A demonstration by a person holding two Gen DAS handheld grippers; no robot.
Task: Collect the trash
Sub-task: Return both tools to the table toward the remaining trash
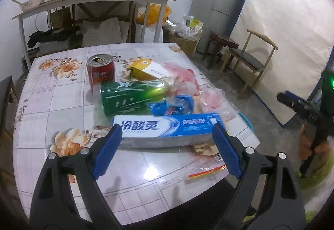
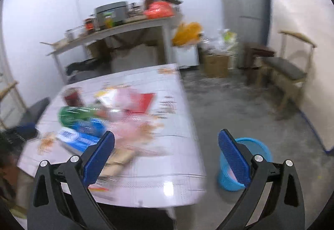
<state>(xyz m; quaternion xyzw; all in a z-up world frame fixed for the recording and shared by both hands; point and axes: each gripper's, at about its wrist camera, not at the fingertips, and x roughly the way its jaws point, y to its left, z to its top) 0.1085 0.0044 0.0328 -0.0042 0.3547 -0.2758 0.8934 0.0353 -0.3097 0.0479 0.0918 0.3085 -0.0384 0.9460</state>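
Left wrist view: left gripper (image 1: pixel 167 134) spread wide, nothing pinched, tips framing one blue-and-white toothpaste box (image 1: pixel 167 128) printed 冷酸灵, lying flat on the floral table (image 1: pixel 52 104). Behind it, one green bottle (image 1: pixel 127 96) on its side, one opened red can (image 1: pixel 101 72) upright, one yellow-and-white carton (image 1: pixel 146 71), crumpled pink and blue plastic bags (image 1: pixel 183 94). Right wrist view, blurred: right gripper (image 2: pixel 167 146) spread wide, empty, above the table's near edge; same litter smeared, writing unreadable; one blue basket (image 2: pixel 256 148) on the floor beside the table.
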